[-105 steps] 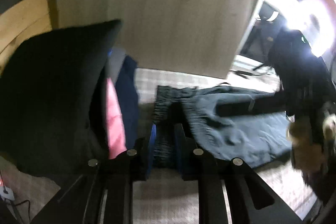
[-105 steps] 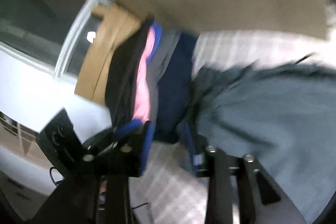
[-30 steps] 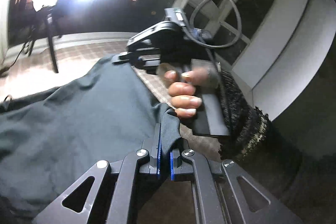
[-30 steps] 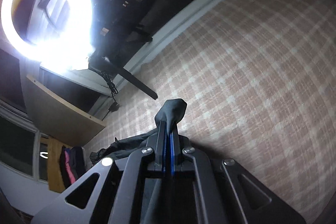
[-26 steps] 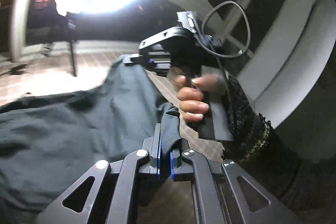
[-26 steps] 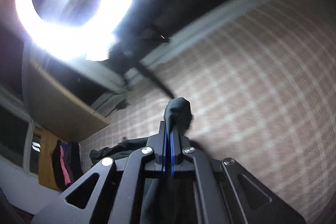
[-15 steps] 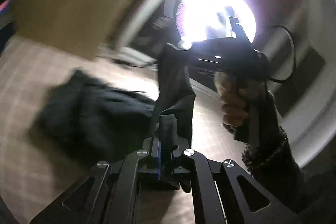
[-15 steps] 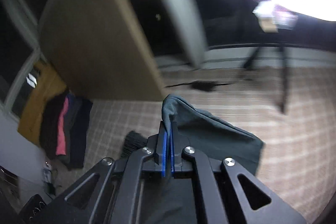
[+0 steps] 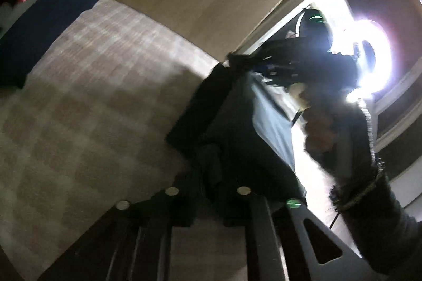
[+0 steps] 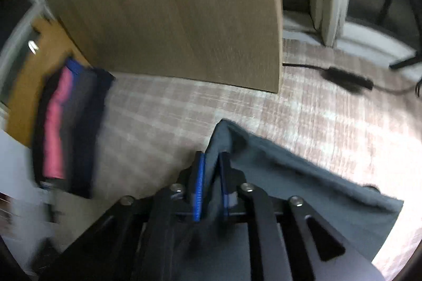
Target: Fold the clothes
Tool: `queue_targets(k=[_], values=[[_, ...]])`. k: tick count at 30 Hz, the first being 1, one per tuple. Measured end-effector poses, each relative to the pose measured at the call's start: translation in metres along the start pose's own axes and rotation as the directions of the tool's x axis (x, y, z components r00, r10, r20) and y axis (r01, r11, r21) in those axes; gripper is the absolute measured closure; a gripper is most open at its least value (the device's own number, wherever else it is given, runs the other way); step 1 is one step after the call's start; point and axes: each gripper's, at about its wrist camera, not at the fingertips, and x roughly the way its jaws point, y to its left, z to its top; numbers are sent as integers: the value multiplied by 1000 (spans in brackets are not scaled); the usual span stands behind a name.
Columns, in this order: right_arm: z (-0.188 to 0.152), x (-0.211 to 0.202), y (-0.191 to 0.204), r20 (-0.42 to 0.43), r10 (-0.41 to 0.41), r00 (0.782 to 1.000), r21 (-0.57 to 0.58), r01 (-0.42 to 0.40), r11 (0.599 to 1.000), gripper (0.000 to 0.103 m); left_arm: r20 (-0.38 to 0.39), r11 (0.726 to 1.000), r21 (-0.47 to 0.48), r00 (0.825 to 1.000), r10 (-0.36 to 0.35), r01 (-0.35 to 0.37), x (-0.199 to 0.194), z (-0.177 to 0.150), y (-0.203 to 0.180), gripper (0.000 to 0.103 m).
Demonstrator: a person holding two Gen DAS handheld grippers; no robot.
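- Your right gripper (image 10: 211, 183) is pinching a bunched edge of the dark grey garment (image 10: 303, 188) between its blue pads; the rest of the cloth trails off to the right and partly rests on the checked floor covering (image 10: 163, 117).
- Your left gripper (image 9: 208, 191) has dark cloth bunched between its fingers, so it looks to be pinching the garment (image 9: 237, 128) too, though blur and shadow keep the pads from showing clearly.
- In the left view the garment hangs stretched between the two grippers, clear of the floor there, with your right hand (image 9: 319, 130) just behind it against the ring light (image 9: 369, 64).
- You seem to be mid-fold, carrying a held edge across. The next move calls for laying that edge down square on the part that rests on the floor, keeping both corners level so the cloth does not bunch.
- A stack of folded clothes (image 10: 63, 128) sits to the left beside the wooden panel (image 10: 163, 12), well apart from the garment.
- Against half a second ago, both views have swung downward: the ring light has left the right view, and the stack has come nearer in it.
- A second ago the garment lay spread wide below your left gripper; now it hangs narrow and gathered.
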Motion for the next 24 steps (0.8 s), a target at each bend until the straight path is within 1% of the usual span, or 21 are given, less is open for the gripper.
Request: queue_targets(k=[2, 4, 6, 7, 8, 9, 11, 12, 14, 16, 17, 18, 19, 21, 23, 24], values=[[-12, -40, -17, 75, 6, 997, -7, -5, 1000, 70, 27, 998, 21, 998, 61, -61, -12, 1, -1, 90], [-24, -79, -35, 149, 12, 989, -14, -10, 1000, 68, 66, 993, 48, 992, 106, -109, -29, 3, -6, 90], [-36, -119, -52, 222, 19, 975, -22, -15, 1000, 68, 88, 987, 106, 990, 114, -123, -40, 10, -23, 90], [-47, -130, -62, 230, 0, 973, -21, 5, 1000, 68, 93, 983, 142, 991, 101, -114, -42, 12, -33, 90], [-60, -136, -71, 221, -31, 975, -18, 36, 999, 68, 95, 979, 179, 992, 83, -99, -42, 15, -43, 89], [-74, -137, -82, 203, -44, 978, -2, 45, 999, 68, 85, 972, 220, 994, 64, -81, -35, 18, -56, 85], [-100, -134, -103, 158, -48, 986, 45, 41, 998, 68, 52, 954, 296, 998, 28, -42, -16, 24, -80, 81], [-112, -130, -112, 134, -39, 990, 74, 29, 997, 68, 28, 945, 328, 1000, 7, -16, -4, 26, -91, 81], [-132, -118, -126, 91, -12, 996, 136, 0, 991, 68, -26, 933, 358, 1000, -15, 23, 35, 37, -102, 78], [-151, -106, -134, 52, 26, 998, 178, -35, 983, 68, -73, 928, 372, 997, 3, 25, 58, 41, -109, 77], [-159, -103, -136, 36, 25, 999, 183, -31, 983, 68, -70, 923, 385, 995, 64, -32, 69, 42, -108, 74], [-166, -101, -137, 22, 13, 1000, 183, -16, 983, 68, -49, 910, 396, 986, 158, -126, 77, 43, -104, 77], [-175, -101, -138, 16, 9, 1000, 184, -11, 983, 68, -46, 914, 373, 980, 192, -162, 79, 45, -97, 77], [-192, -109, -141, 24, 29, 999, 187, -33, 982, 68, -55, 934, 304, 976, 213, -187, 78, 50, -83, 77], [-211, -119, -142, 34, 43, 998, 168, -48, 985, 68, -32, 931, 324, 981, 190, -170, 58, 45, -93, 77], [-219, -121, -141, 30, 46, 999, 157, -50, 986, 68, -27, 918, 362, 983, 182, -160, 48, 39, -104, 77]])
